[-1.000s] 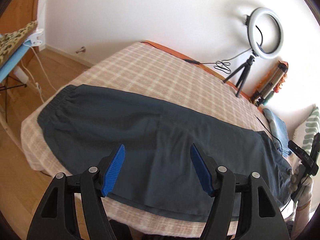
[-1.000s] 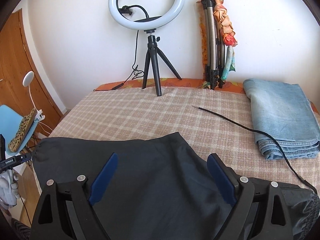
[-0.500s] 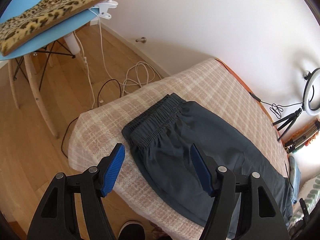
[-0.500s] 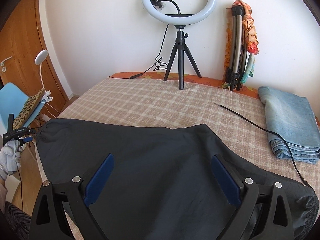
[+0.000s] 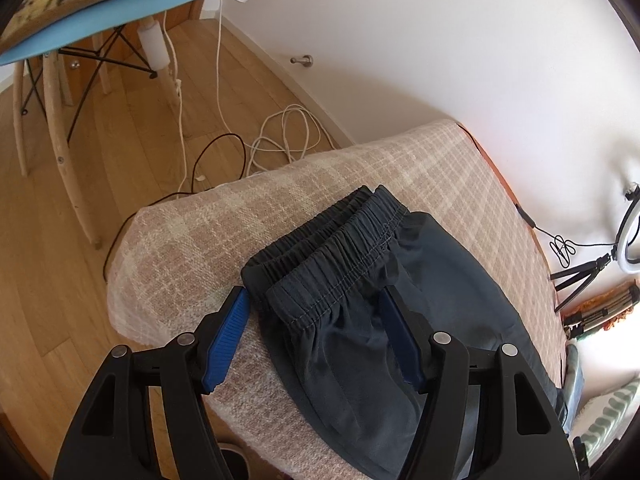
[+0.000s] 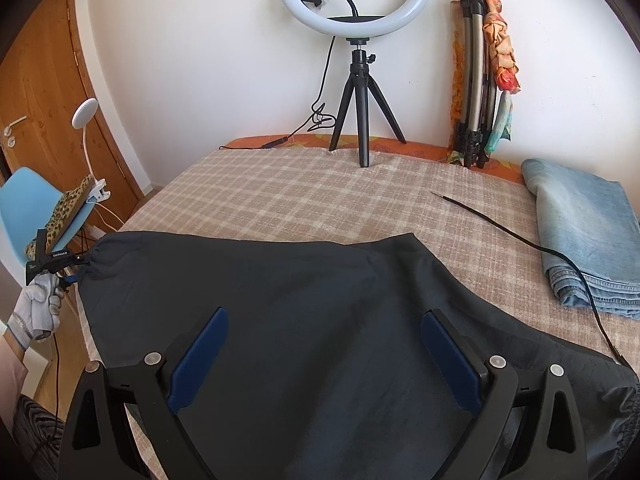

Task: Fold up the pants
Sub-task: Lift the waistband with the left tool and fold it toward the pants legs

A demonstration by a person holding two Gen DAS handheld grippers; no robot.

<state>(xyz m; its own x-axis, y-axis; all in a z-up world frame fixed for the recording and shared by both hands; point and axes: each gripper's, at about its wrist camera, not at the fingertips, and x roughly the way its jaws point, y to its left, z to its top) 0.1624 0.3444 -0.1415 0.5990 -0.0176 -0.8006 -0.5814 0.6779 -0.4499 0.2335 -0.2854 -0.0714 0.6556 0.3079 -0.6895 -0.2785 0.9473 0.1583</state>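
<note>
Pants (image 5: 360,300) flat on bed (image 5: 192,240), both jaws apart, empty; left gripper (image 5: 314,334) straddling waistband may pinch one layer only.

Pants (image 6: 304,304): lower edge is running out under the right gripper's frame (image 6: 324,350), hidden. Gathered cuff (image 6: 618,412) is getting cut by the right border. In the left wrist view, the ring light (image 5: 630,232) is slipping off-frame; the chair (image 5: 92,20) top is cropping out.

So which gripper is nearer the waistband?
Left. The left gripper straddles the waistband corner, open; the right gripper hovers over the pants' other end.
</note>
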